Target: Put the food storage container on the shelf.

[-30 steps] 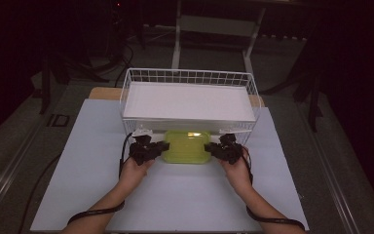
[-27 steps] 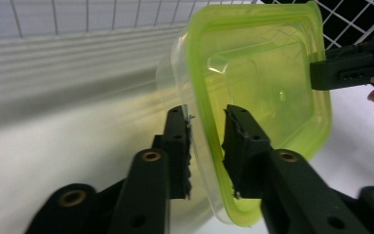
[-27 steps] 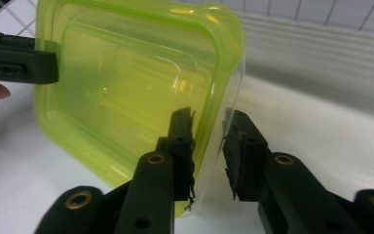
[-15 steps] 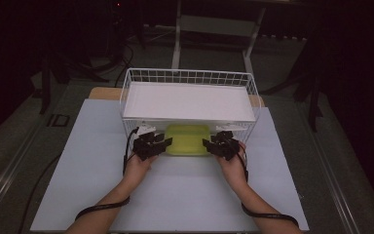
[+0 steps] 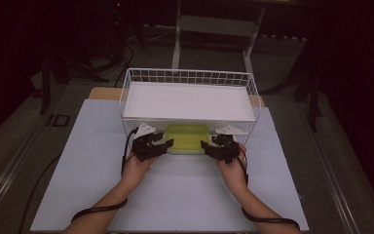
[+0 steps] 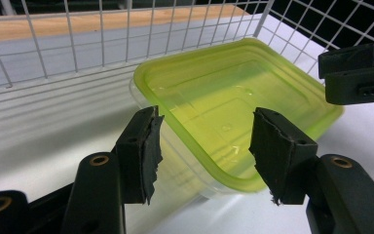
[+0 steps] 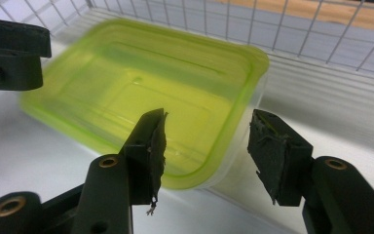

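Nearest the camera in the high view: two forearms come in from the bottom edge, cables trailing back over the white counter point(image 5: 185, 195).

Left gripper point(image 5: 161, 144) and right gripper point(image 5: 209, 146) sit just off the two near corners of the container point(image 5: 187, 138). One hand on each side suits a box this wide (my reading: a two-handed carry just ended).

Left gripper view: fingers point(image 6: 141, 151) part-open, a clear gap between them. The container's near corner lies in that gap, pads not pressing on it. Nothing held. These jaws have just been opening.

Right gripper view: same picture mirrored. Fingers point(image 7: 151, 146) stand apart and straddle the other corner of the green lid point(image 7: 146, 92) without touching it. They too have just been opening.

The container, a clear tub with a yellow-green lid, rests on the counter under the wire basket point(image 5: 189, 77), its near edge poking out of the open front. Above it a white panel point(image 5: 190, 101) lies in the basket like a shelf.

Against the frame a second ago: the container then sat further out on the counter, with both grippers at its ends. It is now pushed deeper under the basket, and the hands have barely shifted since release. Judged placed; backing the grippers off looks like the next step.

Beyond the basket: a strip of wooden edge point(image 5: 102, 92), then dark floor.
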Tool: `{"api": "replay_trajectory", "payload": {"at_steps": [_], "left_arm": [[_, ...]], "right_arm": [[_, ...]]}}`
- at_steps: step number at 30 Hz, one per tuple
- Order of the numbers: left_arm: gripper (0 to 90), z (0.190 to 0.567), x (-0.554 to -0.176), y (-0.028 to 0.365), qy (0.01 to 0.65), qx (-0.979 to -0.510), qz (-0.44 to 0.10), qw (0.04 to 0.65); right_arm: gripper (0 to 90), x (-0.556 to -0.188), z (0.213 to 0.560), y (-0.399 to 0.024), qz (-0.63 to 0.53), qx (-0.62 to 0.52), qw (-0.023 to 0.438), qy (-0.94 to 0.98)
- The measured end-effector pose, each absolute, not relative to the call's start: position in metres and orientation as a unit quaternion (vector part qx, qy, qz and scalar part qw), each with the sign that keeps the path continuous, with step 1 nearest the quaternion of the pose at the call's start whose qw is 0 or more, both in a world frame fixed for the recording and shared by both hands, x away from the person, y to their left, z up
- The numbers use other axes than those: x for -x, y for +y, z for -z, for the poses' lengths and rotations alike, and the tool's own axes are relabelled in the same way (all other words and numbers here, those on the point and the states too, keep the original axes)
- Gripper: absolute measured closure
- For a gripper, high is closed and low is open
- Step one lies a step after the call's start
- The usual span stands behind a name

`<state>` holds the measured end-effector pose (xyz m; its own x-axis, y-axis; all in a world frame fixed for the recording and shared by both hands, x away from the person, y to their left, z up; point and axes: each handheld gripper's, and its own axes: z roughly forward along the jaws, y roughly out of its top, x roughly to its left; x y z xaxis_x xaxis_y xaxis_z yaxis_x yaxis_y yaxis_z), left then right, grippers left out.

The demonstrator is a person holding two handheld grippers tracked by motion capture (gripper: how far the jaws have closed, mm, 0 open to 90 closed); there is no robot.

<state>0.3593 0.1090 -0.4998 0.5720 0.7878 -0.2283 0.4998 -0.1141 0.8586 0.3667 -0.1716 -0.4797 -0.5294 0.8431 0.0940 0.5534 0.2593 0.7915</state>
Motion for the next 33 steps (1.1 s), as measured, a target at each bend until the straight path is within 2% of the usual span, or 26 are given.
{"api": "replay_trajectory", "payload": {"at_steps": [11, 13, 17, 18, 22, 26, 29, 32, 33], "left_arm": [[43.0, 0.49, -0.333, 0.123, 0.45, -0.73, -0.137, 0.496], [41.8, 0.487, -0.324, 0.129, 0.447, -0.738, -0.142, 0.485], [39.0, 0.483, -0.317, 0.135, 0.448, -0.735, -0.138, 0.49], [39.0, 0.481, -0.311, 0.137, 0.446, -0.734, -0.138, 0.494], [27.1, 0.48, -0.299, 0.142, 0.402, -0.753, -0.123, 0.506], [27.1, 0.48, -0.284, 0.14, 0.363, -0.774, -0.143, 0.498], [17.0, 0.482, -0.278, 0.142, 0.36, -0.772, -0.133, 0.508], [11.6, 0.486, -0.273, 0.145, 0.36, -0.768, -0.137, 0.512], [6.3, 0.488, -0.272, 0.146, 0.36, -0.766, -0.141, 0.514]], "right_arm": [[49.7, -0.339, 0.471, -0.165, -0.426, -0.432, 0.158, 0.779], [53.2, -0.331, 0.469, -0.162, -0.434, -0.423, 0.143, 0.782], [57.4, -0.325, 0.468, -0.158, -0.431, -0.416, 0.147, 0.787], [63.5, -0.323, 0.468, -0.158, -0.431, -0.414, 0.146, 0.788], [75.2, -0.317, 0.473, -0.15, -0.424, -0.398, 0.132, 0.803], [87.4, -0.313, 0.48, -0.142, -0.411, -0.384, 0.122, 0.818], [89.6, -0.313, 0.486, -0.137, -0.405, -0.377, 0.121, 0.824], [89.7, -0.315, 0.492, -0.132, -0.4, -0.376, 0.119, 0.827], [89.7, -0.316, 0.494, -0.131, -0.398, -0.376, 0.12, 0.828]]}}
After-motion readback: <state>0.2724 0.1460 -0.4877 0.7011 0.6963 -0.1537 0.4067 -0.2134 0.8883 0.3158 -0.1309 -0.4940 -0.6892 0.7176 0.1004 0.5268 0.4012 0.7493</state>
